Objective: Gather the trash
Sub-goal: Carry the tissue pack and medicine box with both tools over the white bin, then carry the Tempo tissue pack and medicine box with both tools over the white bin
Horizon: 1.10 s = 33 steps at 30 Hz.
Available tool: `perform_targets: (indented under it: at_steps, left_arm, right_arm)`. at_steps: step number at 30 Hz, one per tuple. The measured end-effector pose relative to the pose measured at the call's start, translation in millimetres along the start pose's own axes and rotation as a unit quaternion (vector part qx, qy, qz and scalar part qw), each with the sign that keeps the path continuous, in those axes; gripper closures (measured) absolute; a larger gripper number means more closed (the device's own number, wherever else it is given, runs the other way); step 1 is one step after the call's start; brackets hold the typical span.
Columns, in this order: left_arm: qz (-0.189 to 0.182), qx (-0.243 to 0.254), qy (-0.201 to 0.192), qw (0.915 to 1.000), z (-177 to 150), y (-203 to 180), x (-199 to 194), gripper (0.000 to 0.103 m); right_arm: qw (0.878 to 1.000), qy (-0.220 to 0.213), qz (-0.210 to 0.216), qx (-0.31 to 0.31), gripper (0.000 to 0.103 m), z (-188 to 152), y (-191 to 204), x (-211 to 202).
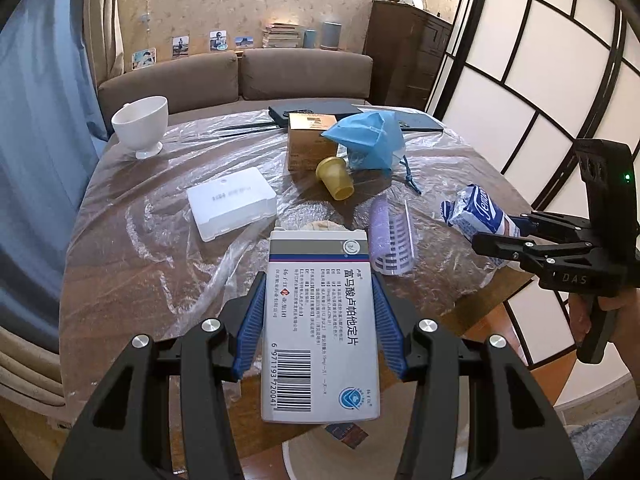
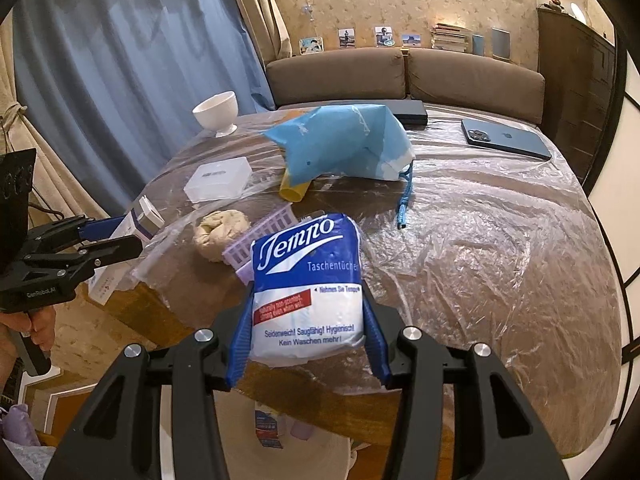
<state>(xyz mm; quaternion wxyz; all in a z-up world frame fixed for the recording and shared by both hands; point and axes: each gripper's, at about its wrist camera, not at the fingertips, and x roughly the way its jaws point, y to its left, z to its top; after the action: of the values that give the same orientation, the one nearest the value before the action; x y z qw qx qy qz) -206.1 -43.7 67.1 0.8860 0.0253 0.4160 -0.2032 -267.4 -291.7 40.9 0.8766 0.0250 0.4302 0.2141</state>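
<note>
My left gripper (image 1: 319,320) is shut on a white medicine box (image 1: 320,328) and holds it above the table's near edge. My right gripper (image 2: 307,336) is shut on a blue and white Tempo tissue pack (image 2: 306,280), also at the near edge. The pack shows in the left wrist view (image 1: 478,210), the box in the right wrist view (image 2: 140,216). A white bin (image 2: 280,460) with trash inside stands on the floor below both grippers. A lilac hair curler (image 1: 390,236), a crumpled beige wad (image 2: 220,232), a yellow cup (image 1: 335,178) and a blue bag (image 1: 370,140) lie on the table.
The wooden table (image 2: 500,260) is covered in clear plastic film. A white bowl (image 1: 141,124), a white plastic case (image 1: 232,204), a brown carton (image 1: 306,140), a phone (image 2: 506,140) and a dark flat case (image 2: 408,112) sit on it. A sofa stands behind.
</note>
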Motion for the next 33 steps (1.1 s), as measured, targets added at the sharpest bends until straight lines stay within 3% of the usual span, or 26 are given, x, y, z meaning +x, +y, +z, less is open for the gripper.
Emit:
perform_targets:
  at_steps: [33]
  left_arm:
    - [-0.017,0.016,0.03,0.9993,-36,-22,-14,0.051]
  right_arm:
    - [0.999,0.042,0.026,-0.014,0.056,-42,35,-17]
